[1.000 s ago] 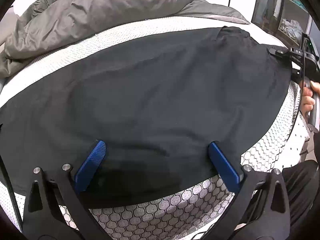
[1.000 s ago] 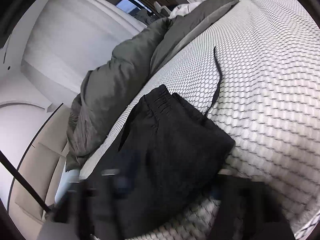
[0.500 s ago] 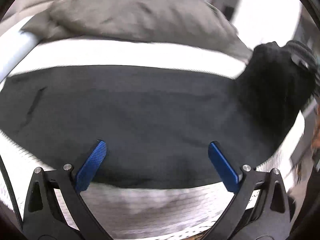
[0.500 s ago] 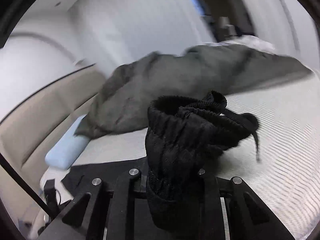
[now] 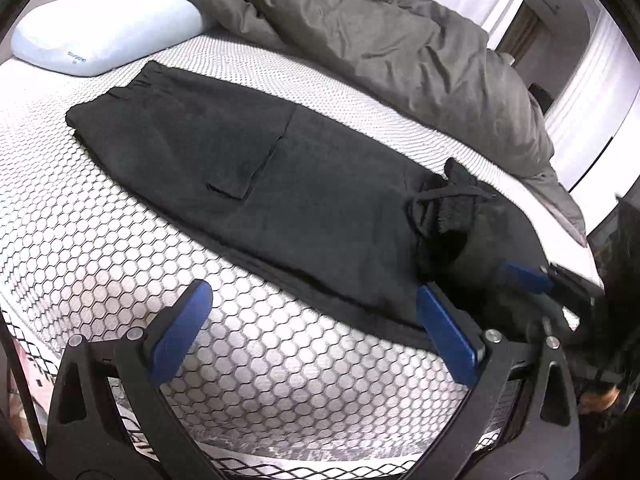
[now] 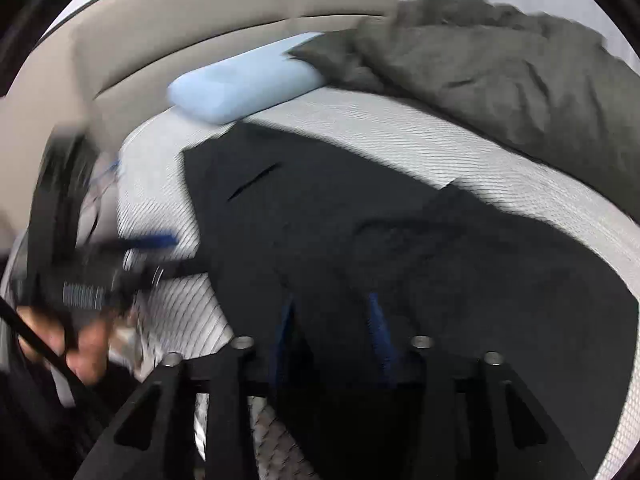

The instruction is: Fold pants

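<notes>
The black pants [image 5: 280, 184] lie stretched long across the honeycomb-patterned mattress [image 5: 120, 248], ahead of the left gripper [image 5: 312, 320]. That gripper's blue fingers [image 5: 180, 332] stand wide apart with nothing between them but bare mattress; the right-hand finger just overlaps the near hem of the dark cloth, though touch cannot be told. A flat pocket patch sits well ahead of the fingers, and the far leg end reaches toward the pale blue pillow [image 5: 104, 36], ahead and off to the left. The bunched waistband with its drawcord [image 5: 444, 196] is heaped ahead and right of the fingers, folded back onto the rest of the garment.

Over on the right gripper [image 6: 332, 332], the view is blurred, but its jaws are opening. The blue fingers [image 6: 380, 332] sit over black fabric, which fills the gap between them; whether the pads are on it cannot be told. The rumpled grey duvet [image 6: 500, 72] lies far ahead, beyond the pants, and the beige headboard [image 6: 200, 20] curves behind the pillow.
</notes>
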Demonstrator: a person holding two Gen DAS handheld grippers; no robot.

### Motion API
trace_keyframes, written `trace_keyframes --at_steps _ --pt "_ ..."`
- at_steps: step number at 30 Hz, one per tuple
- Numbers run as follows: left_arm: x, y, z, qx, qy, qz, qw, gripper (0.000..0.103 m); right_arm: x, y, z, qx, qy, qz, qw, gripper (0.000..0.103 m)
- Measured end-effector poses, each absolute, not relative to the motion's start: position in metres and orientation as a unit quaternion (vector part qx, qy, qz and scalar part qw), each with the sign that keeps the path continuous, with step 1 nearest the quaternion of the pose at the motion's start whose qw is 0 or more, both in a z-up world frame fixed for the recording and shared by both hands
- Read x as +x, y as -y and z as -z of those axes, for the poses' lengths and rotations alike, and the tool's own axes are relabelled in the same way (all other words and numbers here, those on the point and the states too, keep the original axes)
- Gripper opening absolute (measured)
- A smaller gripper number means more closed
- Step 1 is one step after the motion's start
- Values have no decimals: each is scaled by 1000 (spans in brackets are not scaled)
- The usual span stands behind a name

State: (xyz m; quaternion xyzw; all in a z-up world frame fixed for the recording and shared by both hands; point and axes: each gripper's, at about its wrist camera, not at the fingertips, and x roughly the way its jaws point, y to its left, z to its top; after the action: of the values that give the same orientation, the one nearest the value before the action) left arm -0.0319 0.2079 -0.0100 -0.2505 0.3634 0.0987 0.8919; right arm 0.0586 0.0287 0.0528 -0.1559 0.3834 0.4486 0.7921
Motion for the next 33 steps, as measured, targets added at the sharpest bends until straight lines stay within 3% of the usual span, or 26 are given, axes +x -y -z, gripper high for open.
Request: trace_keyframes --at_steps 2,6,10,16,24,31,33 --pt "-31 -205 7 -252 -358 -89 895 102 50 -8 -62 -143 -368 -456 798 71" --pt "-13 -187 -6 -258 -341 -72 901 102 58 49 -76 -86 -350 -433 826 81" --pt "15 -155 -17 -220 -347 -58 910 102 72 104 -77 -32 -361 -377 853 81" --pt "36 -100 11 -37 -423 -102 899 95 90 168 -62 -13 -389 -283 877 81" --pt "35 -120 -22 -149 -391 -48 907 95 102 225 -43 18 -414 -222 882 81" --pt "161 -123 -33 -132 -432 -29 892 94 102 215 -47 22 -406 -245 880 81" --pt "193 -126 -16 -157 -461 -21 873 84 102 212 -43 23 -411 -247 877 81"
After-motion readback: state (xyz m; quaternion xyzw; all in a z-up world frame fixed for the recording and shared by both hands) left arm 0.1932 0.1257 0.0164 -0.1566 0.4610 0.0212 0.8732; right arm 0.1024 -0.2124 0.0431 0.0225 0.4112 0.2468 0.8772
